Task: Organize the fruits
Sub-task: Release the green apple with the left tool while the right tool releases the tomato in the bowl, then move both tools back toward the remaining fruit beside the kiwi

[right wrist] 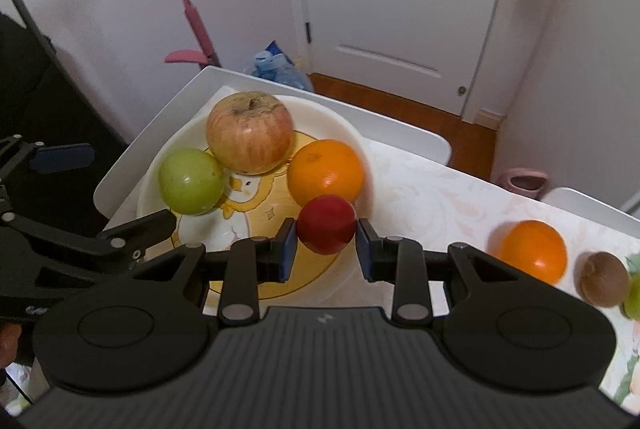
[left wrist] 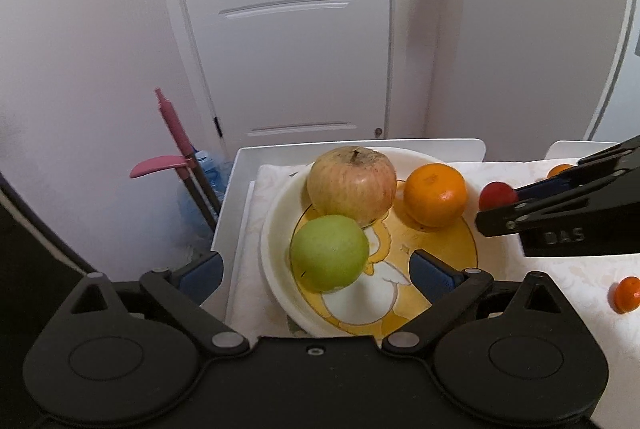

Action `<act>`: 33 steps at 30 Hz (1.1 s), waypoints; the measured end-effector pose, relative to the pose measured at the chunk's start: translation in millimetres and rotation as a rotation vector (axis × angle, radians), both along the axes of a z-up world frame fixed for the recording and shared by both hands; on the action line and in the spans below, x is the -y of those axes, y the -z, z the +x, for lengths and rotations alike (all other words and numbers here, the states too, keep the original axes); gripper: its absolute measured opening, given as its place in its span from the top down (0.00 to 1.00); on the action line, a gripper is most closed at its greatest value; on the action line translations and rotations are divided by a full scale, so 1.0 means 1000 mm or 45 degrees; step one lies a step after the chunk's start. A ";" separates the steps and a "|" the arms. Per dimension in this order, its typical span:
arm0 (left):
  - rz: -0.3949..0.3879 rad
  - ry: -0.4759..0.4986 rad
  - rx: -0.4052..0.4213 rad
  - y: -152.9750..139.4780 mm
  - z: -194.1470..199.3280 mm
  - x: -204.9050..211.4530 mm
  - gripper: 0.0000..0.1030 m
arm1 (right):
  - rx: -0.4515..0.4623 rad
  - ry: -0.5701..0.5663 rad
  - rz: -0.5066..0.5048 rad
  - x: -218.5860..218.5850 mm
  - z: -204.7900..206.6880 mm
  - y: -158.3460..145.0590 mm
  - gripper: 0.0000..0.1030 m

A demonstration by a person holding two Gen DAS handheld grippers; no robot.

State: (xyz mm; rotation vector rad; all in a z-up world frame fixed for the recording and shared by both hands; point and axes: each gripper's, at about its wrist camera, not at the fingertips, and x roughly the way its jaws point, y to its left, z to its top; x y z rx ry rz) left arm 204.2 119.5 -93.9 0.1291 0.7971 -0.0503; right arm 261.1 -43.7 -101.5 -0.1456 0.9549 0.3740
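A white bowl (left wrist: 280, 205) with a yellow duck print holds a large red-yellow apple (left wrist: 352, 185), a green apple (left wrist: 329, 253) and an orange (left wrist: 435, 195). My left gripper (left wrist: 316, 269) is open, its blue pads either side of the green apple at the bowl's near rim. My right gripper (right wrist: 326, 243) is shut on a small red fruit (right wrist: 327, 224) and holds it over the bowl's (right wrist: 344, 125) right side, next to the orange (right wrist: 325, 171). The red fruit also shows in the left wrist view (left wrist: 496, 195).
On the tablecloth right of the bowl lie another orange (right wrist: 534, 251), a brown kiwi (right wrist: 604, 279) and a green fruit (right wrist: 634, 297) at the frame edge. A pink-handled tool (left wrist: 176, 133) and a water bottle (right wrist: 282, 69) stand beyond the table's (right wrist: 400, 125) far-left edge, before a white door.
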 end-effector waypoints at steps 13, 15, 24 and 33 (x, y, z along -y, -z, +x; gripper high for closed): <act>-0.031 -0.093 -0.031 0.006 -0.015 -0.007 0.02 | 0.045 -0.045 0.022 -0.006 0.002 0.007 0.11; -0.035 -0.095 -0.030 0.004 -0.017 -0.008 0.02 | 0.076 -0.032 0.030 -0.004 -0.002 0.001 0.02; -0.033 -0.090 -0.001 -0.007 -0.024 -0.010 0.02 | 0.085 0.035 0.062 0.006 -0.019 -0.015 0.02; -0.063 -0.053 0.049 -0.024 -0.035 -0.003 0.02 | 0.158 0.129 0.061 0.020 -0.052 -0.041 0.02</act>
